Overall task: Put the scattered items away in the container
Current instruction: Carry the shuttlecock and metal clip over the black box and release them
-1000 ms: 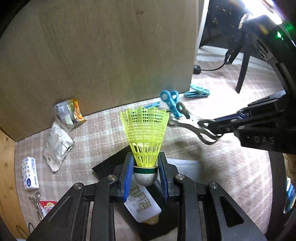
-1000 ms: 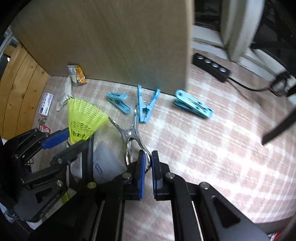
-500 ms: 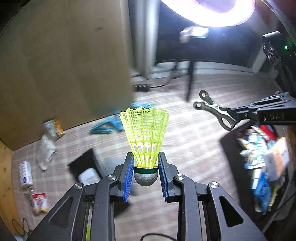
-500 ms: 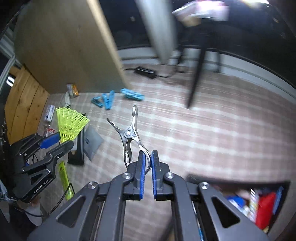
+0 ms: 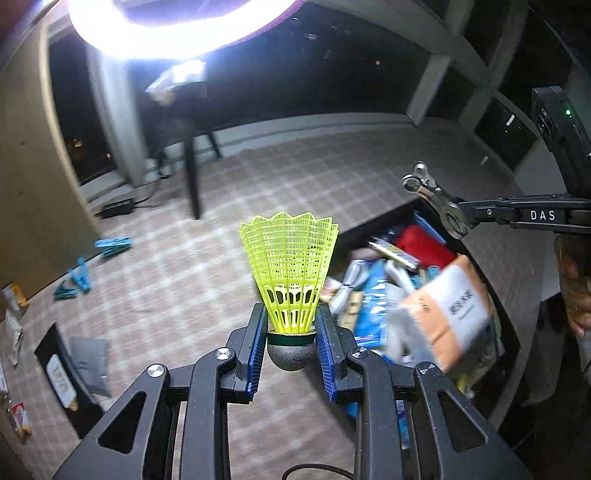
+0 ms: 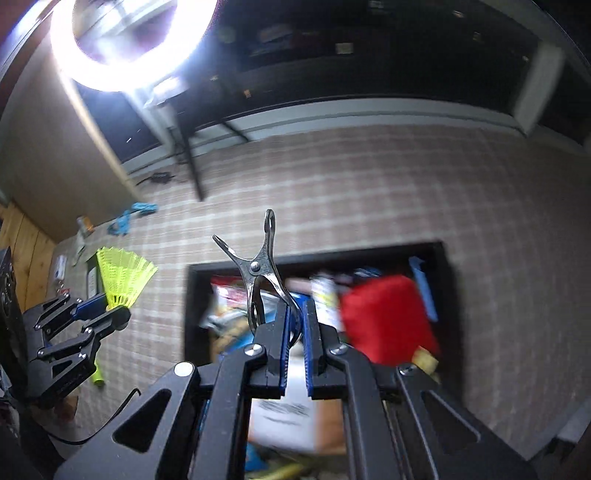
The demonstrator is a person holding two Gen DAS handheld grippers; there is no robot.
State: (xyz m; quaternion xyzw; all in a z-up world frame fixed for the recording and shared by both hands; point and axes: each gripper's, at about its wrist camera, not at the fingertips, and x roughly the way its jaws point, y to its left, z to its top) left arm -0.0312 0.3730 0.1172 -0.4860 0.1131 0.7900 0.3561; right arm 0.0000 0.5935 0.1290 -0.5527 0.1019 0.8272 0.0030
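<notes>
My left gripper (image 5: 291,334) is shut on a yellow shuttlecock (image 5: 290,273), gripped at its grey cork, held in the air to the left of the black container (image 5: 376,221). It also shows in the right wrist view (image 6: 123,278). My right gripper (image 6: 295,325) is shut on a metal clip (image 6: 262,269), held above the black container (image 6: 192,314). The clip also shows in the left wrist view (image 5: 436,199). The container is full of packets, a red item (image 6: 384,317) and a white and orange box (image 5: 450,310).
Blue clothes pegs (image 5: 92,266) lie on the checked carpet near a wooden panel (image 5: 29,184). A black tray with packets (image 5: 66,373) and small wrappers (image 5: 13,302) lie at the far left. A table leg (image 5: 192,177) and a power strip (image 5: 118,208) stand behind. A ring light (image 5: 177,33) glares overhead.
Both grippers have swung right with their items, from over the scattered things to the container. The right gripper with the clip is now above the container; the shuttlecock is beside it.
</notes>
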